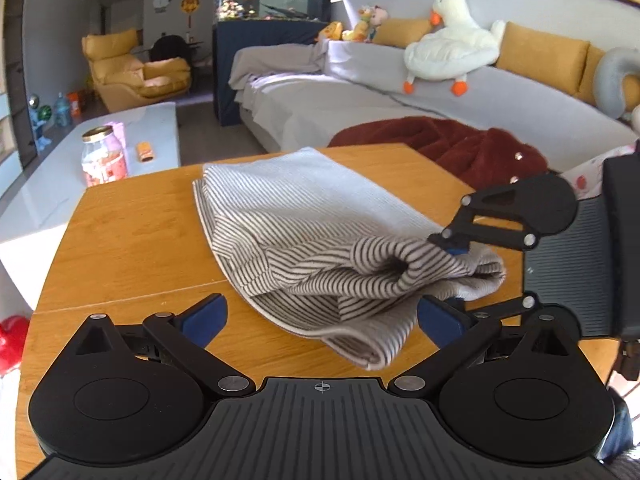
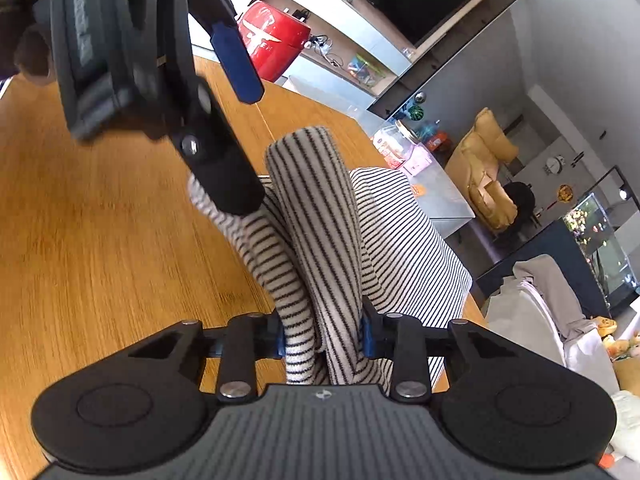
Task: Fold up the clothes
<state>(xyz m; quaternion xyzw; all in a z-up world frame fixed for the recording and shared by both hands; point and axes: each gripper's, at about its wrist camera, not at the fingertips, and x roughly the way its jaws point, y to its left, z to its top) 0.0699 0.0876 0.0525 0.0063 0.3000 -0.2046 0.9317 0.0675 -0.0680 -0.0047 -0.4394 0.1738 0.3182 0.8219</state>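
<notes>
While a maroon blanket lay beyond the counter, the left gripper stood spread beside the folded striped garment, whose edge the right gripper pinched.

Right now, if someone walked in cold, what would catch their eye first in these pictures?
Likely the striped garment, half folded in the middle of the wooden table. The right gripper is shut on a bunched fold of it, while the left gripper hangs open over the near edge. Behind, a big white plush duck sits on the grey sofa.
</notes>
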